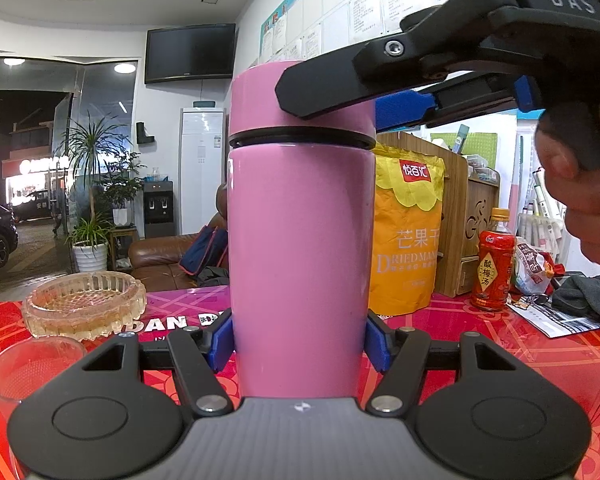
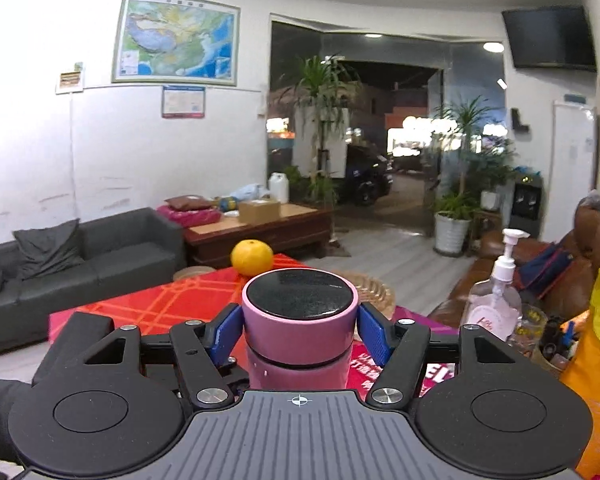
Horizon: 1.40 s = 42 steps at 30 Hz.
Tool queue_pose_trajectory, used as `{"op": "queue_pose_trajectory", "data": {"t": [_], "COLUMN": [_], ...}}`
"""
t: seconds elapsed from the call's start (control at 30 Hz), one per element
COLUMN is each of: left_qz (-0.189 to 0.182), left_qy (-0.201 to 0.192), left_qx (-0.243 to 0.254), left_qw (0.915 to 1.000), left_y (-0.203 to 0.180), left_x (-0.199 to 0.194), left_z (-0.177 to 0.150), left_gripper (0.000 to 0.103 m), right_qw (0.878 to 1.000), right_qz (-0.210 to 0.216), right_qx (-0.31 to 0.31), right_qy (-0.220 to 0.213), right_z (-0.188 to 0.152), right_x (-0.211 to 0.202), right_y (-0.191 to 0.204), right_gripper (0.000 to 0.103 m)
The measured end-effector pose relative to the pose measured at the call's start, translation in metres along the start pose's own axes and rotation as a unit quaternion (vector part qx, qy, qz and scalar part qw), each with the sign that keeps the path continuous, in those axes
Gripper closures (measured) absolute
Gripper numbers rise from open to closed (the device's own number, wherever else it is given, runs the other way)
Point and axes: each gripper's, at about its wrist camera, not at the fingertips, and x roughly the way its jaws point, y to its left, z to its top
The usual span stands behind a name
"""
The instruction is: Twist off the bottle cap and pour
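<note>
A pink bottle [image 1: 300,240] stands upright on the red table [image 1: 500,344]. My left gripper [image 1: 300,340] is shut on its lower body, blue pads touching both sides. Its pink cap [image 1: 268,100] with a black top [image 2: 300,294] sits on the bottle, with a black ring at the seam. My right gripper [image 2: 300,334] is shut on the cap from the right, its blue pads pressed on both sides; it also shows in the left wrist view [image 1: 376,96]. A clear glass cup [image 1: 24,372] stands at the near left.
A glass ashtray [image 1: 84,304] sits left of the bottle. A yellow dried-mango bag [image 1: 408,232], a red drink bottle [image 1: 494,264], snacks and a dark cloth [image 1: 588,296] lie to the right. An orange [image 2: 252,258] and a pump bottle [image 2: 496,300] stand beyond.
</note>
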Motion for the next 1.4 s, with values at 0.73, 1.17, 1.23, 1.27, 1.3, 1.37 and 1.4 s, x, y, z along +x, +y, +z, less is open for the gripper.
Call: {"op": "queue_pose_trajectory", "data": {"t": [0.73, 1.17, 1.23, 1.27, 1.3, 1.37, 1.4], "left_qz": [0.0, -0.001, -0.001, -0.001, -0.001, -0.001, -0.001], "left_qy": [0.0, 0.0, 0.0, 0.0, 0.0, 0.0, 0.0], "left_qx": [0.0, 0.0, 0.0, 0.0, 0.0, 0.0, 0.0], "left_qw": [1.0, 1.0, 1.0, 1.0, 1.0, 1.0, 1.0], "left_y": [0.001, 0.002, 0.003, 0.003, 0.002, 0.002, 0.002], "left_x": [0.0, 0.0, 0.0, 0.0, 0.0, 0.0, 0.0], "left_z": [0.0, -0.001, -0.001, -0.001, -0.001, -0.001, -0.001], "left_gripper": [0.037, 0.037, 0.037, 0.037, 0.037, 0.037, 0.037], "right_qw": [0.999, 0.999, 0.998, 0.996, 0.995, 0.993, 0.992], "right_qz": [-0.029, -0.034, -0.058, -0.071, -0.087, -0.103, -0.109], "right_qx": [0.024, 0.011, 0.016, 0.02, 0.024, 0.025, 0.026], "right_qy": [-0.024, -0.027, -0.036, -0.041, -0.046, -0.054, -0.055], "right_z": [-0.006, -0.049, -0.056, -0.058, -0.059, -0.064, -0.067], "right_x": [0.019, -0.034, -0.036, -0.035, -0.028, -0.024, -0.021], "right_y": [0.002, -0.034, -0.035, -0.035, -0.034, -0.038, -0.04], "right_gripper": [0.04, 0.038, 0.038, 0.037, 0.037, 0.037, 0.037]}}
